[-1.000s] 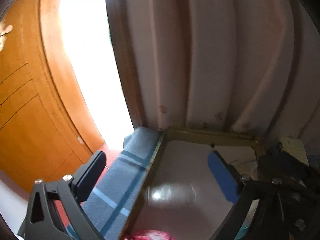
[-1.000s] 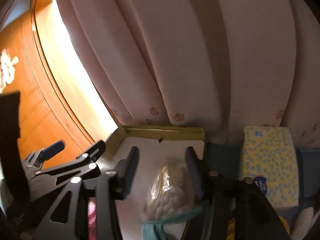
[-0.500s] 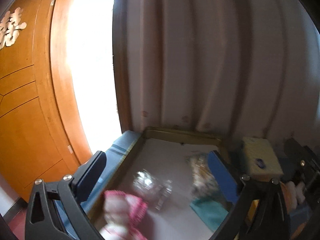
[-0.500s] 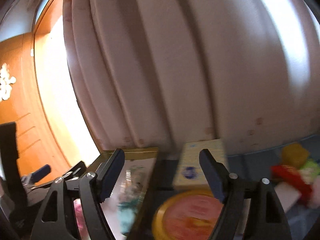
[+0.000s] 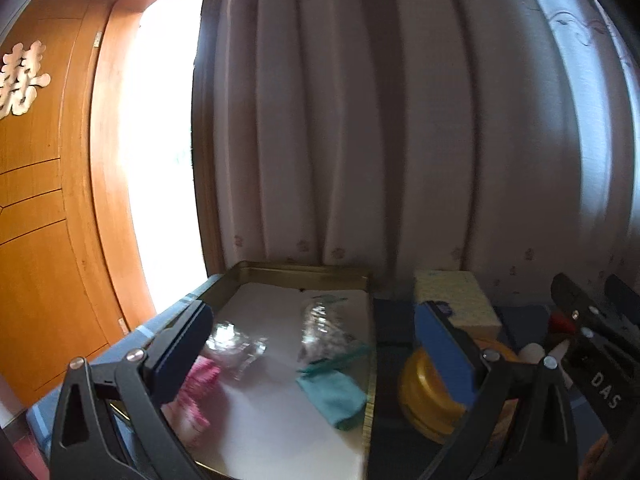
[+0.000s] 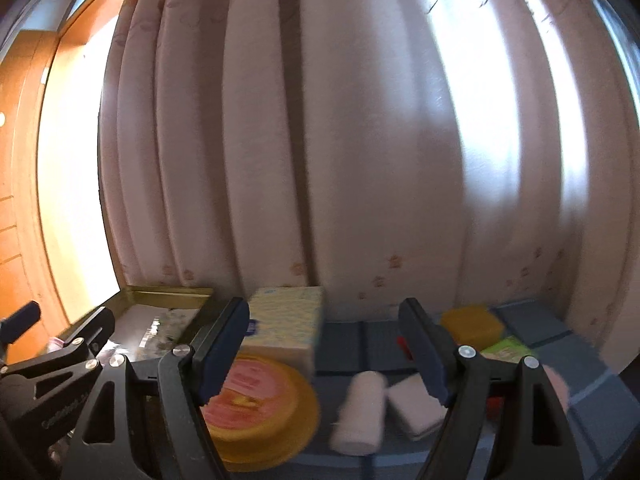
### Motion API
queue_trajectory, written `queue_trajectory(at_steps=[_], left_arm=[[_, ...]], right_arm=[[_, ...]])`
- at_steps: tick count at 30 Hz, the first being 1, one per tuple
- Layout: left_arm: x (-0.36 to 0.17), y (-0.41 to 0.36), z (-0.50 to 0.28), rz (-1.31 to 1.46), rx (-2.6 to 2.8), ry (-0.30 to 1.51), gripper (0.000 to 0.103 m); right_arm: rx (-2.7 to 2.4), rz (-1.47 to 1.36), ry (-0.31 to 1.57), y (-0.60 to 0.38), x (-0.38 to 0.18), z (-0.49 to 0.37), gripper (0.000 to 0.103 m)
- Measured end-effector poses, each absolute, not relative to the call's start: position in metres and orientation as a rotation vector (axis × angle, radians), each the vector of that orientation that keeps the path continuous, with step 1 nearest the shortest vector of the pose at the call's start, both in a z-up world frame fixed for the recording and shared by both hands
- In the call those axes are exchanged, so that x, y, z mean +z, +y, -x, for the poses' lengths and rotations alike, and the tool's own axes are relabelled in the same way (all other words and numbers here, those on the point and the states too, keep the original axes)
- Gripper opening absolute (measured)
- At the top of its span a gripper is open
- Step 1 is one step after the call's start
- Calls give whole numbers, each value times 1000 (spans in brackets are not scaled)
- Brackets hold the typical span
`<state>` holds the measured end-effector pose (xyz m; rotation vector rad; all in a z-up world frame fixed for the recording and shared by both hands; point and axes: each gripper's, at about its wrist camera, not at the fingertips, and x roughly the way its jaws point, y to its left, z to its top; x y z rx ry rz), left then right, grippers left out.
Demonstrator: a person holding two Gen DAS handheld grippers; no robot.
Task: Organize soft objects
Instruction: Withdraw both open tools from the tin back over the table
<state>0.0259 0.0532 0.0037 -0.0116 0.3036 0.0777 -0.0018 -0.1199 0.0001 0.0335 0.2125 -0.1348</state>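
Observation:
My left gripper (image 5: 316, 344) is open and empty above a gold-rimmed tray (image 5: 304, 270). In the tray lie a pink frilly item (image 5: 198, 384), a clear crumpled bag (image 5: 236, 344), a clear packet (image 5: 324, 328) and a teal cloth (image 5: 334, 394). My right gripper (image 6: 328, 348) is open and empty above the blue checked cloth (image 6: 348, 336). Below it lie a white roll (image 6: 360, 412) and a white pad (image 6: 416, 404). A yellow sponge (image 6: 472, 322) and a green pack (image 6: 506, 350) lie to the right.
A yellow tissue box (image 6: 284, 330) stands against the curtain (image 6: 360, 140), right of the tray. A round yellow tin with a pink lid (image 6: 256, 400) sits in front of it. An orange wooden door (image 5: 36, 220) is at the left.
Both grippers have pulled back and swung right. The right gripper, which was over the packet in the tray, now looks over the cloth with the white roll and pad.

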Motion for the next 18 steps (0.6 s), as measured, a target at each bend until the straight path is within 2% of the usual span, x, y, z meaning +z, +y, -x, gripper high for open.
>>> queue_trajectory(at_steps=[18], left_arm=[[1, 33, 0, 39, 117, 296, 102]], right_arm=[[-201, 36, 134, -122, 4, 23, 79]])
